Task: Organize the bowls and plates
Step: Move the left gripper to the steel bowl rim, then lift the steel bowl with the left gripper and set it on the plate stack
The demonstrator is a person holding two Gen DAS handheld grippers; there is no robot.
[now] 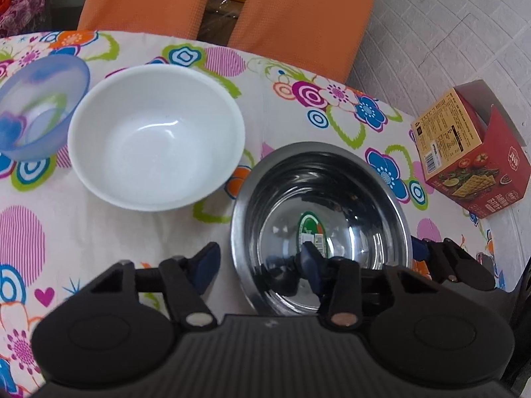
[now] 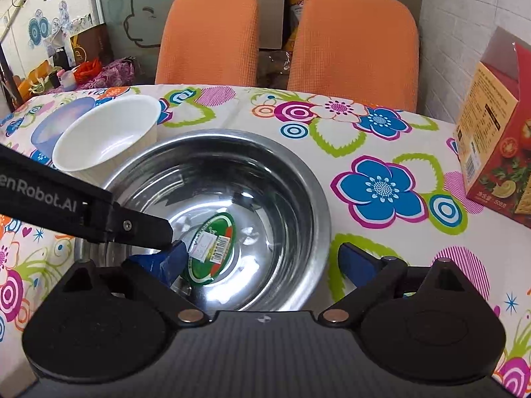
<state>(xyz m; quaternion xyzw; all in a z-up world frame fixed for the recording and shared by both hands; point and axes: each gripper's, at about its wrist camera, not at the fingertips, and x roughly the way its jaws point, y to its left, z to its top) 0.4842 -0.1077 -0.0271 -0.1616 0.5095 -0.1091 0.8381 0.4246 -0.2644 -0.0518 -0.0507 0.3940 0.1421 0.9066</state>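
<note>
A steel bowl with a green sticker on its bottom stands on the flowered tablecloth. My left gripper is open and straddles the bowl's left rim, with one blue pad inside and one outside. My right gripper is open too and straddles the right rim the same way. To the left of the steel bowl sits a white bowl, and beyond it a translucent blue bowl. All three bowls are upright and hold nothing.
A red and yellow cracker box stands at the table's right edge by a white wall. Two orange chairs are pushed in at the far side. Bare tablecloth lies between the steel bowl and the box.
</note>
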